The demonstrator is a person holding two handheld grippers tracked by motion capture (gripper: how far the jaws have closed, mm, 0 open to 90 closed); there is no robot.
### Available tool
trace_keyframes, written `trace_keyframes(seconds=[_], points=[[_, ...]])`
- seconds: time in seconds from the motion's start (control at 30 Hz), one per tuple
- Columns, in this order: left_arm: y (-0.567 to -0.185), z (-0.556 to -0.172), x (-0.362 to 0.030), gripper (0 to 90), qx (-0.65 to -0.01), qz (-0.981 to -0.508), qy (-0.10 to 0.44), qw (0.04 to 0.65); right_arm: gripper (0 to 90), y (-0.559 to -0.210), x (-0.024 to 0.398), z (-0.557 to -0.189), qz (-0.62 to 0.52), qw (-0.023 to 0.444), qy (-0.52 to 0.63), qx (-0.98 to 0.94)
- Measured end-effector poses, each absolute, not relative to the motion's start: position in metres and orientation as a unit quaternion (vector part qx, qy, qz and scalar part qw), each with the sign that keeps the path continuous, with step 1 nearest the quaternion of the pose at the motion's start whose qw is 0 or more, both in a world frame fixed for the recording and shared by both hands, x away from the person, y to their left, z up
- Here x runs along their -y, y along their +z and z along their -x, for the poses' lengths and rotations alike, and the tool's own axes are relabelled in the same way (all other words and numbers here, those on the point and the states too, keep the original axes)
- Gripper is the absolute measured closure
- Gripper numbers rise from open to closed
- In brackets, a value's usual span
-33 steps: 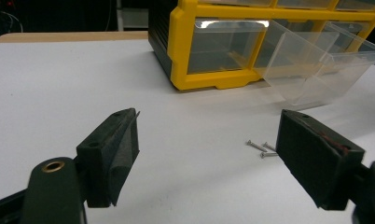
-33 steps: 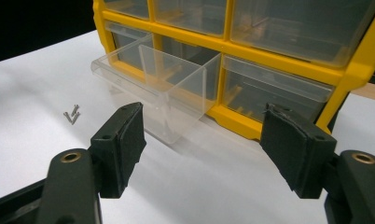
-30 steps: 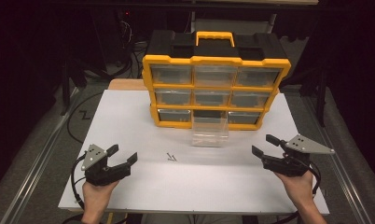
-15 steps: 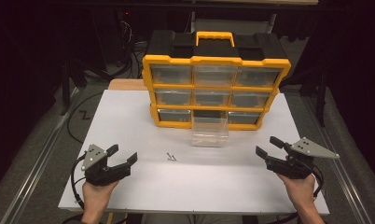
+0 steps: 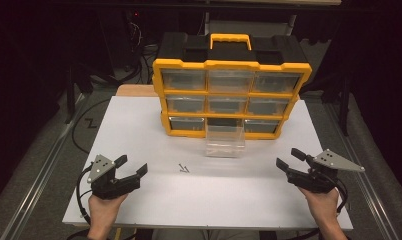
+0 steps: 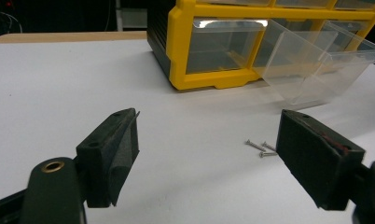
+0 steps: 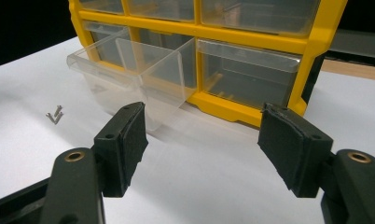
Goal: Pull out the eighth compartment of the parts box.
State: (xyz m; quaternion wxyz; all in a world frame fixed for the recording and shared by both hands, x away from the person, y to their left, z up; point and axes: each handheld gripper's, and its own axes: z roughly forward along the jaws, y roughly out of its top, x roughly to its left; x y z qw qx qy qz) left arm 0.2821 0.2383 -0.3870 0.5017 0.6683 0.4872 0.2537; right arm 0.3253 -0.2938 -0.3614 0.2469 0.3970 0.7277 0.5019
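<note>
A yellow and black organizer [image 5: 231,95] with clear drawers stands at the far middle of the white board [image 5: 139,130]. Its bottom middle drawer [image 5: 225,142] is pulled out and looks bare inside. A few small screws [image 5: 184,168] lie on the board, in front of the drawer and a little left of it. My left gripper [image 5: 133,165] rests open at the near left, and the screws [image 6: 260,148] lie just beyond its right jaw. At the near right my right gripper [image 5: 288,157] is open too, facing the drawer [image 7: 129,65] with nothing between its jaws.
The board's near edge [image 5: 204,225] runs just behind both hands. Metal rails [image 5: 39,175] flank the table on either side, and a dark cable [image 5: 89,125] trails on the floor at the left. Dark stands sit behind the organizer.
My right gripper has drifted slightly right and toward the near edge. The left gripper, drawer and screws have stayed put.
</note>
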Motion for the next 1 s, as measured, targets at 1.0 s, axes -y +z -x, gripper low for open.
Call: trace_keyframes(seconds=[1.0], points=[[-0.386, -0.281, -0.237, 21.4, -0.483, -0.670, 0.252, 0.504, 34.3, -0.384, 0.295, -0.327, -0.403, 0.257, 0.487, -0.731]])
